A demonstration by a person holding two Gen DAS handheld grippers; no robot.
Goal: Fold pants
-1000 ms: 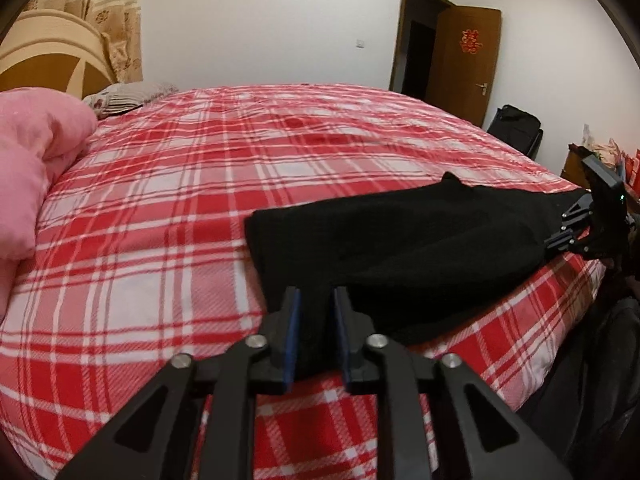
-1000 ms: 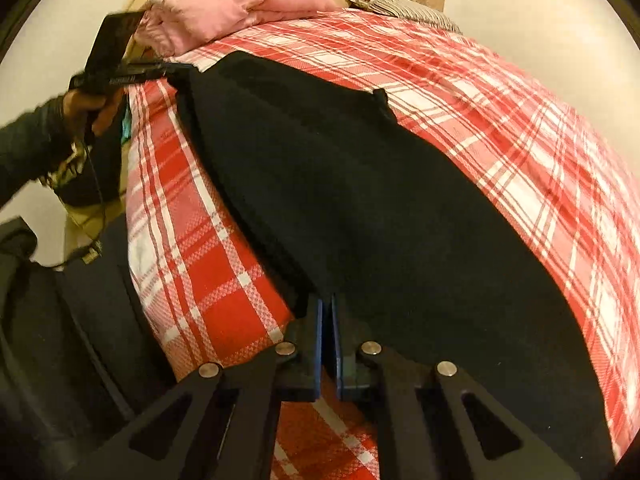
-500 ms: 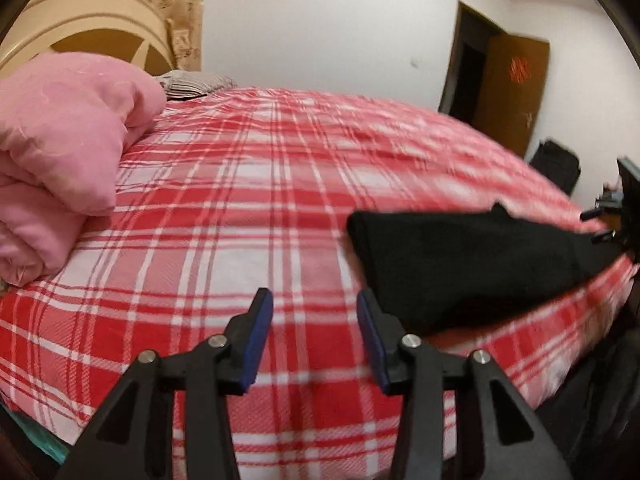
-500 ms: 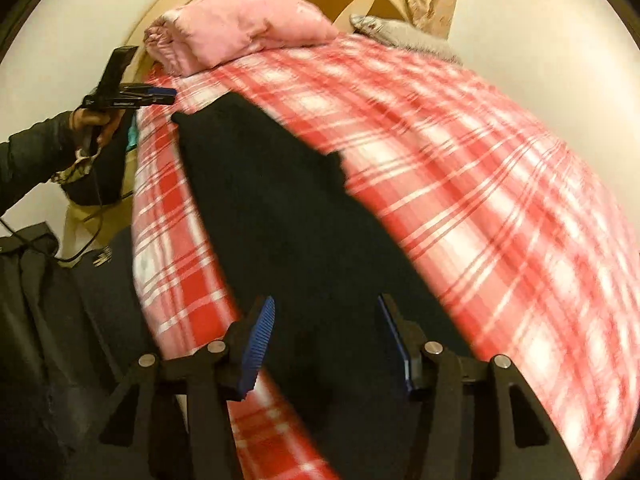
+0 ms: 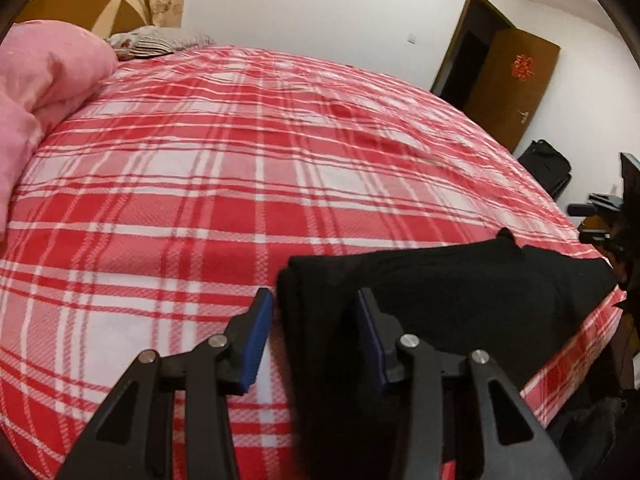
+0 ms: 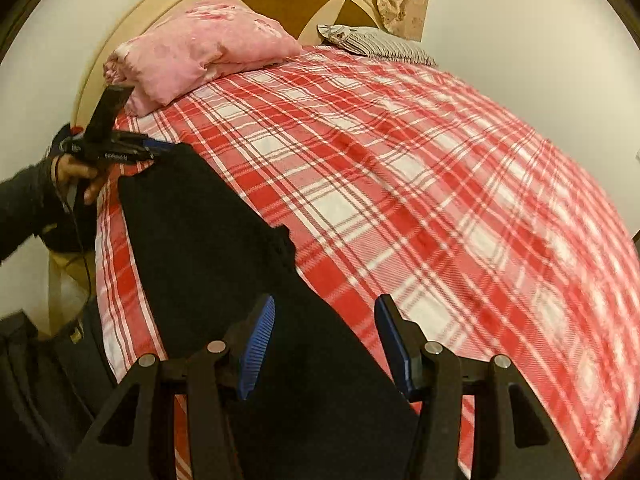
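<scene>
While the black pants (image 5: 460,292) lay limp between the left gripper's (image 5: 314,336) slowly closing, empty fingers, the right gripper (image 6: 324,336) stood half-open; the soft cloth's folded edge seemed best to grasp.

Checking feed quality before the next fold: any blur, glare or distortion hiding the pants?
Left wrist view: sharp, strong fisheye bulge on the plaid bedspread; black pants show almost no fold detail. Right wrist view: motion blur smears the plaid toward the right edge; pants are a flat dark mass. No glare in either.
</scene>
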